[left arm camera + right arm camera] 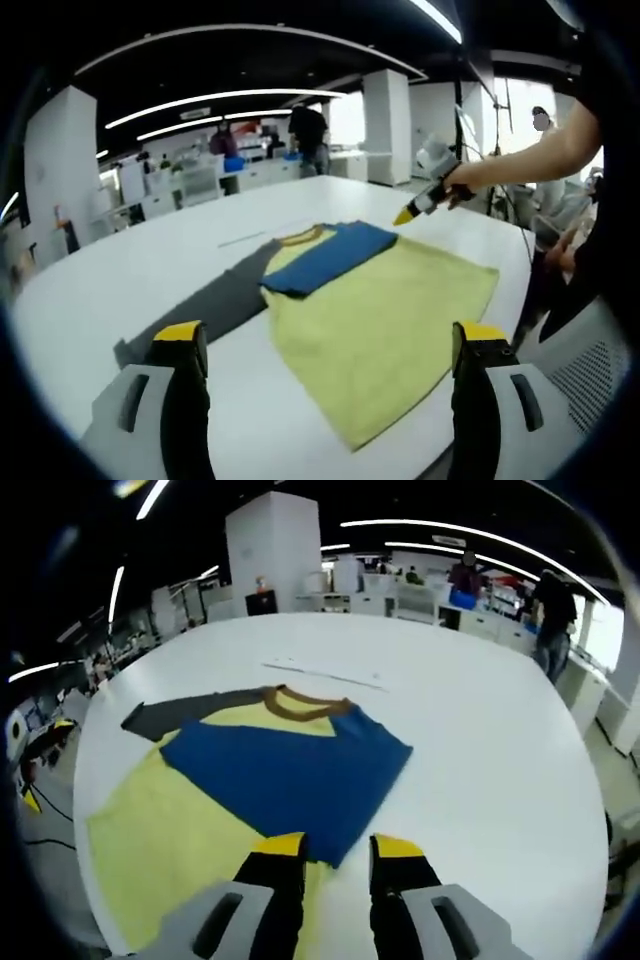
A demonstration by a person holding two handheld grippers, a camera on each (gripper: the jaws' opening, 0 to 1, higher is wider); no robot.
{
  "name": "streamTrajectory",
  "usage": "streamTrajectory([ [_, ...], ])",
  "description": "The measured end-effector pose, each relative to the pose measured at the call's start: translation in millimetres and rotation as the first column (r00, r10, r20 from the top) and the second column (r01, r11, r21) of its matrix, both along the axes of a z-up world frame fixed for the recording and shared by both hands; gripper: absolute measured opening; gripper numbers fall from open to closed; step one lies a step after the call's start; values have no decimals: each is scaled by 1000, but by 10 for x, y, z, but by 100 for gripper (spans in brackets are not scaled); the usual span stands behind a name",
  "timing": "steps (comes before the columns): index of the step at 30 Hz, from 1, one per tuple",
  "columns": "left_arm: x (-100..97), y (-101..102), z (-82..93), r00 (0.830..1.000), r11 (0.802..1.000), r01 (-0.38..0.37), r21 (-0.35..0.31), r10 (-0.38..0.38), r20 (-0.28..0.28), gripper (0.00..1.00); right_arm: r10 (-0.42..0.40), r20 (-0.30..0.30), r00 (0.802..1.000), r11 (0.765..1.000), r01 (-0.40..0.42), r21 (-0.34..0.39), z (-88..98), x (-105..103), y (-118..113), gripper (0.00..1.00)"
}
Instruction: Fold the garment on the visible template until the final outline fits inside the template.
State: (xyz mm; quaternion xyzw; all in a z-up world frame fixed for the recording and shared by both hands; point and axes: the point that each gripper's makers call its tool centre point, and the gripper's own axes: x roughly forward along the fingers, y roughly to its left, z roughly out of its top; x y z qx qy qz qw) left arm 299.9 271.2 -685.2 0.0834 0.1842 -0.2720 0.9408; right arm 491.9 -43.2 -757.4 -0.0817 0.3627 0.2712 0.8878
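Big white table point(150, 270), smooth matte top w/ rounded edge, runs across the left gripper view; in the right gripper view it point(480, 750) spreads as a wide oval.

Shirt point(385, 320) lies flat on the table, centre to 4 o'clock in the left gripper view: soft yellow knit body, roughly rectangular, hem toward the camera. Blue sleeve point(330, 258) folded across the chest, flat w/ crisp edges. Grey sleeve point(205, 305) stretched out straight toward 8 o'clock. Mustard ribbed collar point(303, 236) at 12 o'clock of the shirt. In the right gripper view the blue sleeve point(290, 775) is a broad slanted panel over the yellow, its lower corner just ahead of the jaw tips.

Left gripper point(328, 345): jaws wide apart, yellow-tipped, holding nothing, hovering over the hem end.

Right gripper point(338, 852): jaws parted by a narrow gap, nothing between them; seen at 2 o'clock in the left gripper view point(404, 215), held in a hand point(462, 188), tip just above the shirt's shoulder.

Thin line point(325, 673) on the table beyond the collar; can't tell what it is.
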Motion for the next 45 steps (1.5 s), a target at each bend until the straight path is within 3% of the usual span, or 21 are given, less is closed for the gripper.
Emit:
streamTrajectory([
  [5, -1, 1, -3, 1000, 1000, 6, 7, -6, -4, 99, 4, -10, 1000, 1000, -5, -26, -97, -15, -93, 14],
  [19, -15, 26, -10, 1000, 1000, 9, 29, -9, -11, 99, 17, -44, 999, 999, -18, -30, -279, -32, -14, 10],
  [33, -33, 33, -17, 1000, 999, 8, 41, -8, -17, 99, -31, -84, 996, 998, 35, 44, -391, -5, 77, 0],
  [40, -32, 58, -29, 1000, 999, 7, 49, -6, -18, 99, -25, -62, 998, 1000, 25, 12, -320, 12, -26, 0],
  [45, -35, 34, -15, 1000, 999, 6, 52, -5, -18, 99, 10, -63, 998, 997, -14, -70, -334, -19, -109, 0],
])
